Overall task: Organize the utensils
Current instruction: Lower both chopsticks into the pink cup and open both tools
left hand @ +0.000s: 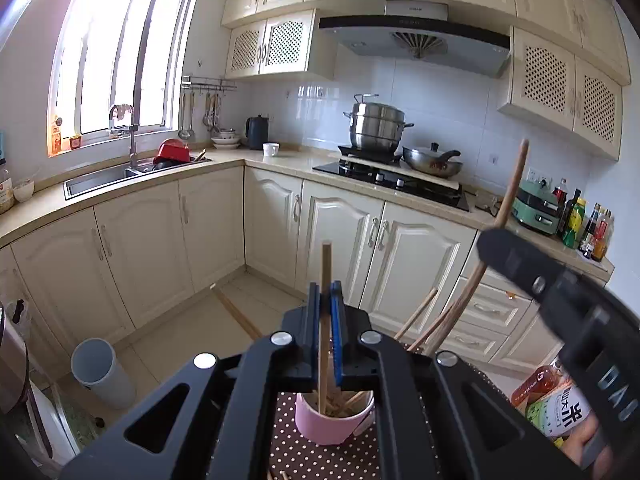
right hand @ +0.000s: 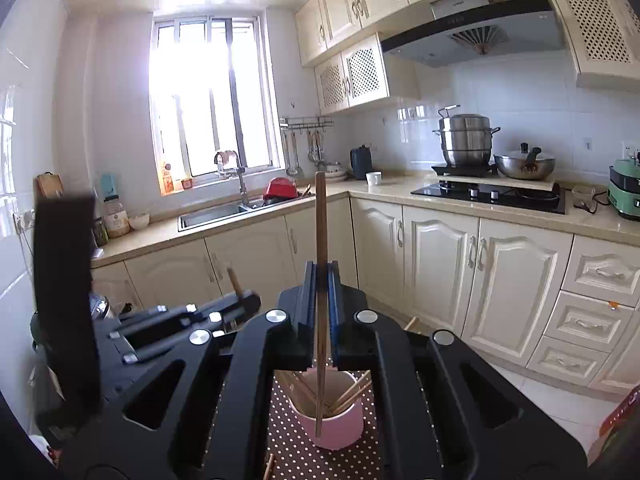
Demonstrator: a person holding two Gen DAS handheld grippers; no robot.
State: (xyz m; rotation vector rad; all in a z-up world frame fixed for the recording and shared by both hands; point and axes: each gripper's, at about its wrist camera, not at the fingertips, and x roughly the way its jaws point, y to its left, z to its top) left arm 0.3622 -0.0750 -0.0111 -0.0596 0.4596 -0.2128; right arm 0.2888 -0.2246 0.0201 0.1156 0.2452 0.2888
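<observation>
In the left wrist view, the left gripper (left hand: 327,300) is sitting at lower centre, its black jaws with blue pads closed tight on a pale wooden chopstick (left hand: 325,320) that is standing nearly upright. The stick's lower end is reaching into a round pink ceramic cup (left hand: 332,424) holding more wooden chopsticks, at the bottom centre of the frame, on a brown tablecloth with white polka dots (left hand: 316,460). At the right edge the right gripper (left hand: 494,236) is showing as a black body, clamping a darker reddish-brown chopstick (left hand: 516,184) that is slanting up towards the upper right.

In the right wrist view, the right gripper (right hand: 321,280) is pinching that reddish-brown chopstick (right hand: 321,220) at lower centre, its jaws fully closed on it. The stick is hanging in front of the pink cup (right hand: 336,428), which is filling the bottom centre on the dotted cloth (right hand: 296,456). The left gripper (right hand: 240,300) is lying at the lower left, with its chopstick (right hand: 234,280) poking up from it.
</observation>
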